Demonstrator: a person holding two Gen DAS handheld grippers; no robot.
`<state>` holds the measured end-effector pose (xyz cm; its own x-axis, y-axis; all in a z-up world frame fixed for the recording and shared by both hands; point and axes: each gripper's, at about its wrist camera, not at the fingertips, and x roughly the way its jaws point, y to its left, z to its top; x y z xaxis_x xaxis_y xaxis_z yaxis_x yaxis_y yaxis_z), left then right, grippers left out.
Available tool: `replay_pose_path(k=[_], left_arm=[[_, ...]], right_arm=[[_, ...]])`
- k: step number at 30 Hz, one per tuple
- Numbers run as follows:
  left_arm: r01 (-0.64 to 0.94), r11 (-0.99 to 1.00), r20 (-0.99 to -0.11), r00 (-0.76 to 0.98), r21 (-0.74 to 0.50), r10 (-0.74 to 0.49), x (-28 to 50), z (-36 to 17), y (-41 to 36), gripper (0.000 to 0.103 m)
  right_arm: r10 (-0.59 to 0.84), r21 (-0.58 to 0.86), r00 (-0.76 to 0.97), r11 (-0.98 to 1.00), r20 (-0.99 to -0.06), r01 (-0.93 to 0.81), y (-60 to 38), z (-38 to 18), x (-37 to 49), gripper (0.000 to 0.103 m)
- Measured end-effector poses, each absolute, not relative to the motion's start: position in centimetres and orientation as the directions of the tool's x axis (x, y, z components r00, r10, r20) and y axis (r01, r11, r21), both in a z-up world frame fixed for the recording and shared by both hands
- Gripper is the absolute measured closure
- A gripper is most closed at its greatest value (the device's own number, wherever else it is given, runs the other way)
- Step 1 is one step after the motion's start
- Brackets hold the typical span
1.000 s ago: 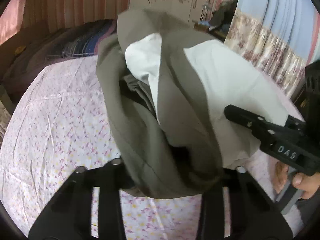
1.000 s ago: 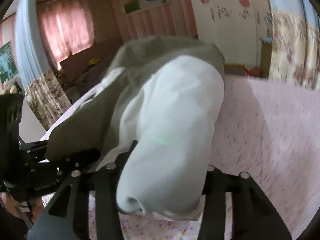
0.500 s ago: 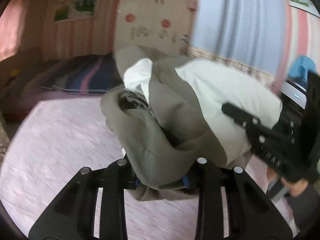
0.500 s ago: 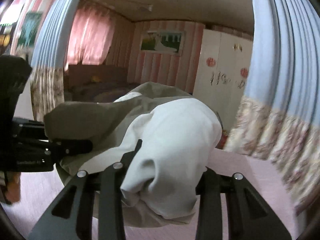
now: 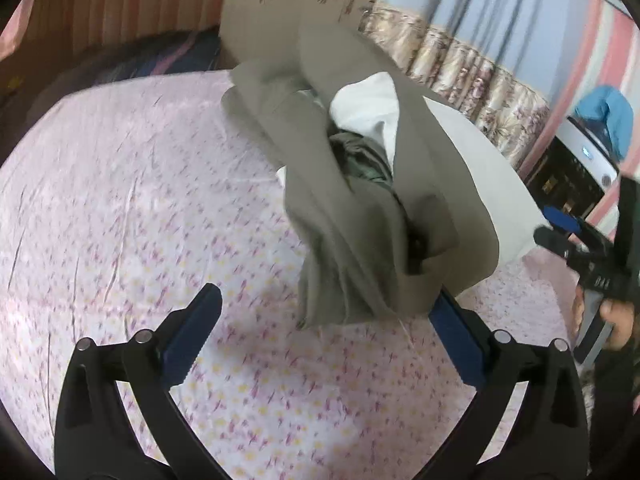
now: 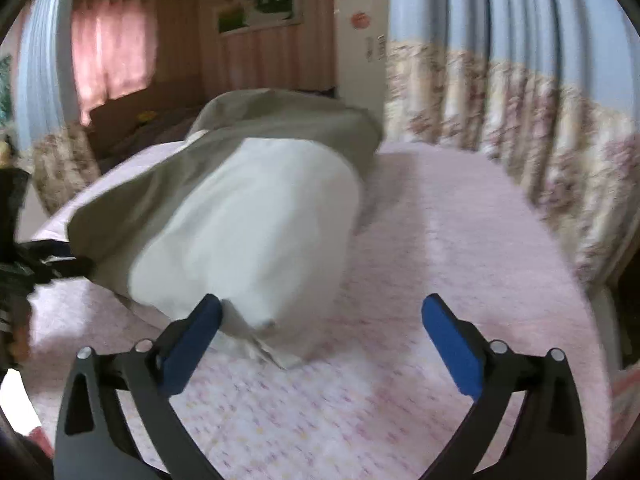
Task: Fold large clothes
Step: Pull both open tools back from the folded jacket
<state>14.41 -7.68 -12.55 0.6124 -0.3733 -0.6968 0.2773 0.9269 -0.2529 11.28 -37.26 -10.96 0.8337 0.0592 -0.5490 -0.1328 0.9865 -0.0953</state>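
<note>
A large olive-grey garment with a white lining (image 5: 360, 184) lies bunched on the bed's pink flowered sheet (image 5: 132, 184). In the right wrist view it shows as a white roll under grey cloth (image 6: 256, 224). My left gripper (image 5: 324, 312) is open; the garment's near edge hangs between its fingers and touches the right blue pad (image 5: 456, 340). My right gripper (image 6: 320, 320) is open, with the white end of the garment beside its left pad (image 6: 192, 340). The right gripper also shows at the right edge of the left wrist view (image 5: 592, 264).
Flowered and blue curtains (image 6: 520, 100) hang close along the bed's right side. A white wardrobe (image 5: 288, 4) stands beyond the bed. A dark striped blanket (image 5: 132, 56) lies at the bed's far end. A dark cabinet (image 5: 568, 176) stands at the right.
Both grippers have opened and let go of the garment. It has dropped from the air onto the bed, and both grippers have pulled back a little.
</note>
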Motion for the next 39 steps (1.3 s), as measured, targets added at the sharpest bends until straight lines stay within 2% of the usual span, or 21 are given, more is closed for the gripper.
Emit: replay_pose_path(k=[3,6,10,14,16,19,23,26,31,35,39], left_arm=[[0.241,0.949,-0.685,0.657,-0.205,-0.315,12.5,-10.6,-6.5,0.003],[0.18,0.976,-0.659,0.72,-0.125,-0.217,10.9,-8.3,-5.4,0.003],[0.11,0.994,-0.657,0.747,-0.024,-0.099,10.1,-6.4,-4.9,0.003],[0.104,0.994,-0.676,0.732,-0.016,-0.087,10.4,-6.8,-4.8,0.003],[0.09,0.996,-0.67,0.739,0.004,-0.064,10.3,-7.0,-5.1,0.003],[0.08,0.995,-0.638,0.77,0.054,-0.027,9.7,-6.6,-5.9,0.003],[0.063,0.992,-0.569,0.822,0.105,0.009,8.5,-5.0,-6.8,0.003],[0.051,0.994,-0.542,0.84,0.095,0.009,7.9,-4.0,-6.9,0.003],[0.045,0.997,-0.53,0.848,0.055,-0.009,7.6,-2.6,-6.9,0.003],[0.037,0.999,-0.567,0.824,0.007,-0.027,7.7,-1.8,-6.6,0.003],[0.029,1.0,-0.565,0.825,0.0,-0.024,7.3,-1.1,-6.7,0.003]], right_arm=[[0.005,-0.175,0.871,0.979,-0.491,-0.105,-36.0,-10.0,9.3,0.002],[0.023,-0.112,0.888,0.99,-0.459,-0.083,-35.3,-8.8,8.5,0.002],[0.038,-0.024,0.884,0.998,-0.466,-0.055,-35.5,-8.4,8.9,0.002],[-0.007,-0.032,0.869,0.999,-0.495,-0.011,-33.8,-8.4,9.3,0.002],[-0.034,-0.028,0.878,0.999,-0.477,0.023,-33.2,-8.1,9.4,0.002],[-0.057,0.0,0.861,0.998,-0.505,0.066,-32.6,-7.5,9.7,0.002],[-0.088,-0.032,0.845,0.996,-0.528,0.083,-31.1,-6.9,9.8,0.002],[-0.076,-0.036,0.833,0.997,-0.548,0.068,-30.3,-6.6,9.6,0.002],[-0.01,0.046,0.805,0.998,-0.593,0.046,-30.4,-5.8,9.0,0.002],[0.037,0.093,0.798,0.995,-0.601,0.024,-30.7,-4.6,8.4,0.002],[0.058,0.095,0.807,0.996,-0.587,-0.003,-30.4,-3.7,7.6,0.002]])
